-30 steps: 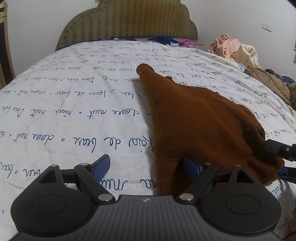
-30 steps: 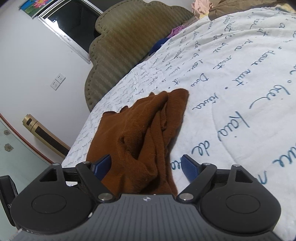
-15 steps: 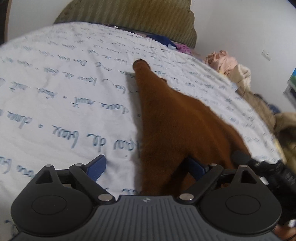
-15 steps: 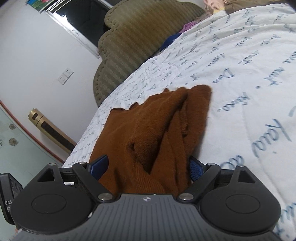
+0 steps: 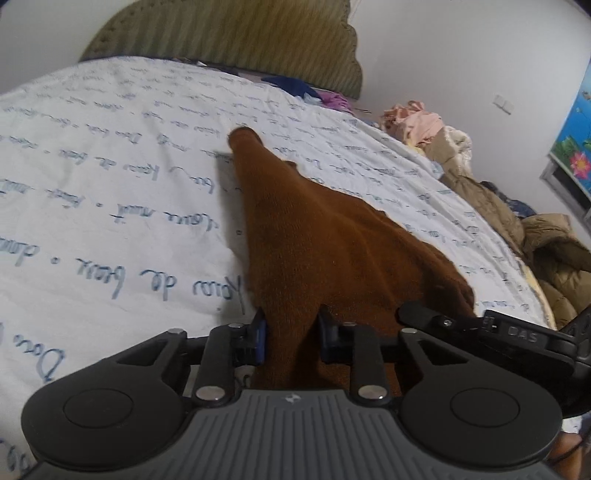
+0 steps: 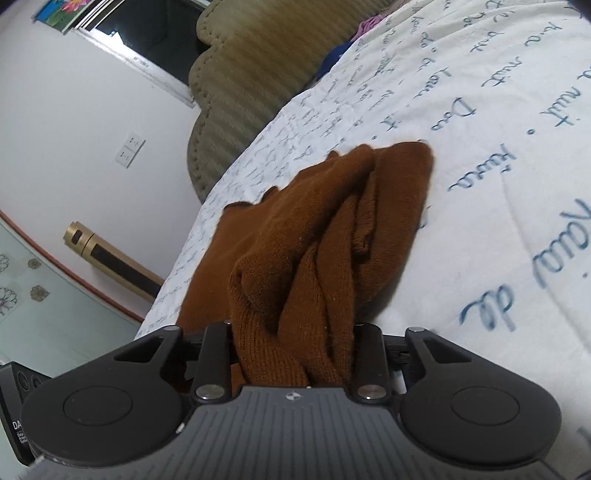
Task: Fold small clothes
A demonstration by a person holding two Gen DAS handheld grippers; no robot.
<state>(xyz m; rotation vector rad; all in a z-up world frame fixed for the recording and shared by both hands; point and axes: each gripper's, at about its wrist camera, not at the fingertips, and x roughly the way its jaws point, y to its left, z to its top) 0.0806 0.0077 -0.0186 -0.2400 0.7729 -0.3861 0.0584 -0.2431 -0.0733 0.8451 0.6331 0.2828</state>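
Note:
A small brown knitted garment (image 5: 325,243) lies on the white bedsheet with blue writing (image 5: 110,206), stretched away from me to a narrow far end. My left gripper (image 5: 291,336) is shut on its near edge. In the right wrist view the same garment (image 6: 317,243) is bunched in folds, and my right gripper (image 6: 295,350) is shut on the bunched near end; its fingertips are hidden by the cloth. The right gripper's body (image 5: 517,336) shows just right of my left one.
An olive padded headboard (image 5: 236,33) stands at the far end of the bed. A pile of clothes and tan jackets (image 5: 491,206) lies along the bed's right side. A gold cylinder (image 6: 107,258) stands on the floor by the wall.
Both grippers have moved forward onto the garment and closed on it. The cloth has lifted and bunched at the near end.

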